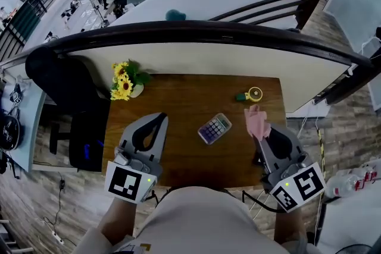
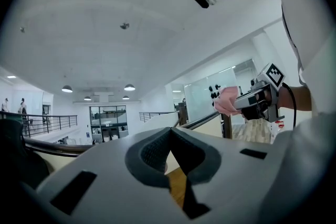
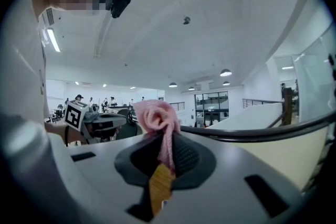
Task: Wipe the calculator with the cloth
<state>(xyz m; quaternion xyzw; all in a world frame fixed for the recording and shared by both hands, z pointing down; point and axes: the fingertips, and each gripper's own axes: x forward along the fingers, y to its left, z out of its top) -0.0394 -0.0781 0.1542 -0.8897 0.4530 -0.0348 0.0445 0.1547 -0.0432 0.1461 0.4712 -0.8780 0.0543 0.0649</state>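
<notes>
The calculator (image 1: 214, 128) lies flat and askew on the table (image 1: 190, 98), between the two claws. It is just left of the right claw (image 1: 261, 132) tips and apart from them. The pink cloth (image 1: 256, 119) is pinched in the right claw: the jaws are closed on one fold, and the bunched remainder stands out beyond the tips. Cloth and calculator are apart. The left claw (image 1: 159, 119) is positioned left of the calculator, jaws closed against each other with nothing between them. Both claws point upward. Ahead of the right claw sits a small yellow-and-green object (image 1: 252, 94). Ahead of the left claw stand yellow flowers (image 1: 122, 81).
</notes>
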